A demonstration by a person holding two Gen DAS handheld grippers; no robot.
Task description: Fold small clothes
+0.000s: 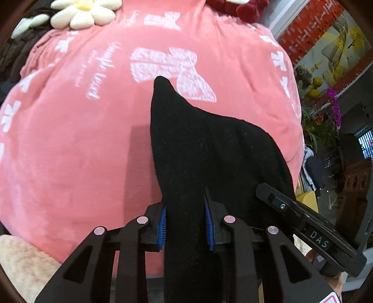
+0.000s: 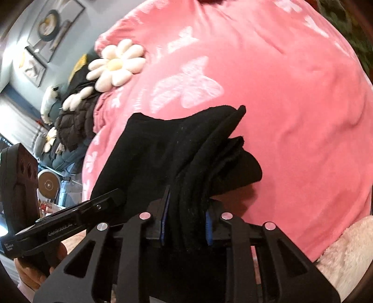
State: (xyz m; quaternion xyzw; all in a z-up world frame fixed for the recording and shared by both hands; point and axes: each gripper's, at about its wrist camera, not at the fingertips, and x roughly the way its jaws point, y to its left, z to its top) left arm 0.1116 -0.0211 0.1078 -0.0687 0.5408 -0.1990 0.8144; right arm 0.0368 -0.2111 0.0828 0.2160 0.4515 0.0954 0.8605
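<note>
- Holding 1 black garment [image 1: 209, 149] between them, the left claw [image 1: 185, 223] and right claw [image 2: 185, 227] each pinch a bunched edge, jaws nearly closed on cloth.
- It hangs raised over the pink butterfly blanket [image 1: 70, 151].
- Judged step: carrying the held edge across for a fold; next, lay it flat and aligned.
- What kind of garment, and its lower end, are hidden.

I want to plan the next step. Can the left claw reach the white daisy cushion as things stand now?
Probably not yet. The left claw is shut on the black cloth, which the right claw also grips. The daisy cushion lies across the pink blanket with nothing between, but the claw is occupied.
</note>
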